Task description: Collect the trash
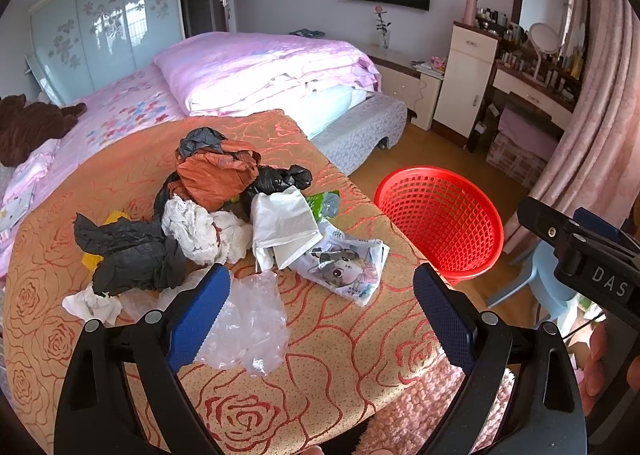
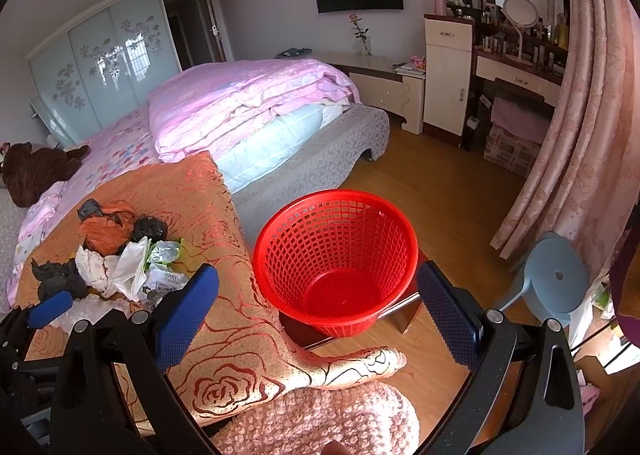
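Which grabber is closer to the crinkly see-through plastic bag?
Left. The left gripper hangs open right over the clear plastic bag on the table. The right gripper is off to the side, open above the red basket.

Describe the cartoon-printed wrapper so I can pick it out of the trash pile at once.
On the orange rose-patterned cloth, look at the trash pile's edge nearest the red basket. The cartoon wrapper lies flat there, partly under a plain white bag. It alone carries a printed big-eyed cartoon face.
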A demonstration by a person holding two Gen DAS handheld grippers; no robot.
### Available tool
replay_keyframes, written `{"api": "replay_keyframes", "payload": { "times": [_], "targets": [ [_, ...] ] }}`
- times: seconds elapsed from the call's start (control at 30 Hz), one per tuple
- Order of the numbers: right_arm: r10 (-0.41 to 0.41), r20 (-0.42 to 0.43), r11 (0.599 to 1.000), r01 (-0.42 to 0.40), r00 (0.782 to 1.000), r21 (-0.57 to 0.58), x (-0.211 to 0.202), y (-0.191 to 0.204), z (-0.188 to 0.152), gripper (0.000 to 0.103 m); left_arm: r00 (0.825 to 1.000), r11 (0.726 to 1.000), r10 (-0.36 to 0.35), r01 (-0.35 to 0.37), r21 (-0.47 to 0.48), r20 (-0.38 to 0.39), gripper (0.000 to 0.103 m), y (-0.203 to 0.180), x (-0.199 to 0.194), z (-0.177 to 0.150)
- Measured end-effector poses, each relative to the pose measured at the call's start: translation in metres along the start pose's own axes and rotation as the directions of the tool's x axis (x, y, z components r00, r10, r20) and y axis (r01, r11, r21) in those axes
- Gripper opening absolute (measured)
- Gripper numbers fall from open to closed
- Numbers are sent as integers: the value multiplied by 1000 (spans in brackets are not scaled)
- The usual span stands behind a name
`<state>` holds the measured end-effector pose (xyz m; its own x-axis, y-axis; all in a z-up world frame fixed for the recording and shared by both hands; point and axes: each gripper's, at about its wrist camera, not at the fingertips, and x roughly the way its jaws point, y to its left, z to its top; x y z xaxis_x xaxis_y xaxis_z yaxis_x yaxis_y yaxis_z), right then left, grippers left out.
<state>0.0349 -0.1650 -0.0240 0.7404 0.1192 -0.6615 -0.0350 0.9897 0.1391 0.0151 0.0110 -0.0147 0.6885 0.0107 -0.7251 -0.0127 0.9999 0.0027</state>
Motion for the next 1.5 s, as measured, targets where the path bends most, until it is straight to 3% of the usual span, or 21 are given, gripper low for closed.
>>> {"api": "replay_keyframes", "payload": {
  "times": [1.5],
  "targets": [
    [4,-9,1000,-4,1000,-4,3,2,-6,96,1000,1000,3,-3,-20,-8,89,4,0,-5]
  ]
}}
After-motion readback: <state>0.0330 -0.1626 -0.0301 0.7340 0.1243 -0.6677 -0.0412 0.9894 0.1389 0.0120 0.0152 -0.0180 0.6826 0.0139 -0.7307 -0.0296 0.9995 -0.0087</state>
